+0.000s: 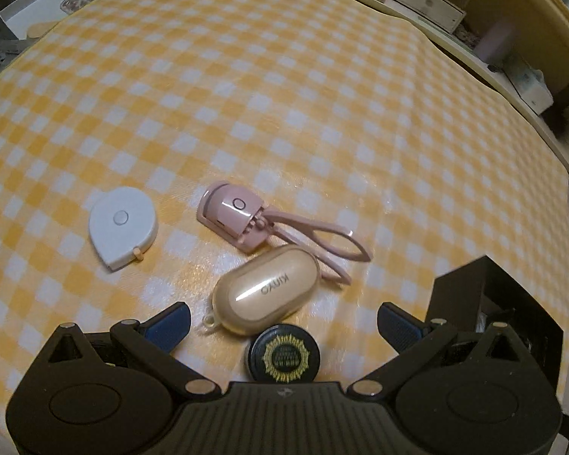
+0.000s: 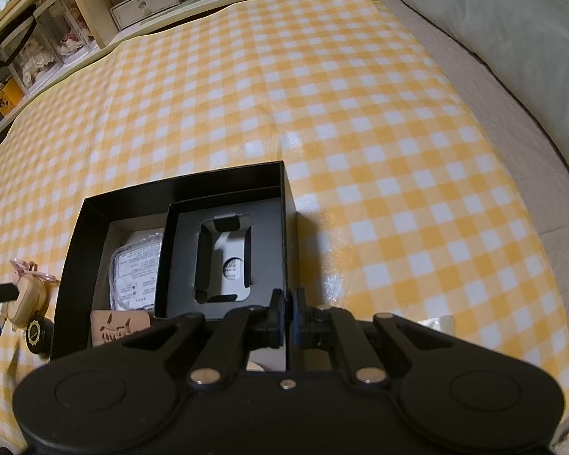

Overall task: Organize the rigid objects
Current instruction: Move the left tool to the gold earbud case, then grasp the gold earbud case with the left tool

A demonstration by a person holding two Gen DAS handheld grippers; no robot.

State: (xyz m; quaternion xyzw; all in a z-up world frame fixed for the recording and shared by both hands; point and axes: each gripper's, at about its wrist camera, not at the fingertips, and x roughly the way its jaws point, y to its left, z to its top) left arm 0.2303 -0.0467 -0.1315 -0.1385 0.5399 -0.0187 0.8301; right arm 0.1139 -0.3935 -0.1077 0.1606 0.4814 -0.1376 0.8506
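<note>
glossy beige oval case (image 1: 266,290) beside a heart-shaped white tape measure (image 1: 123,226).

Right gripper (image 2: 289,316) pinching black box (image 2: 72,265) wall, checked cloth (image 2: 360,113)

Glossy plastics on a slick checked cloth, matt black card beside them

The yellow-and-white checked cloth (image 1: 284,121) looks like smooth coated sheet with a faint sheen and soft wrinkles. The beige oval case (image 1: 265,292) is high-gloss plastic with a bright streak of light; the pink eyelash curler (image 1: 242,216) is smooth, shiny plastic; the white tape measure (image 1: 123,225) is matt plastic. The small round jar (image 1: 284,356) has a black lid with a gold printed seal. The black box (image 2: 79,250) is matt card, as is its inner tray (image 2: 182,246). The fingers (image 1: 167,326) carry blue ribbed pads on matt black plastic arms with metal rivets.
</note>
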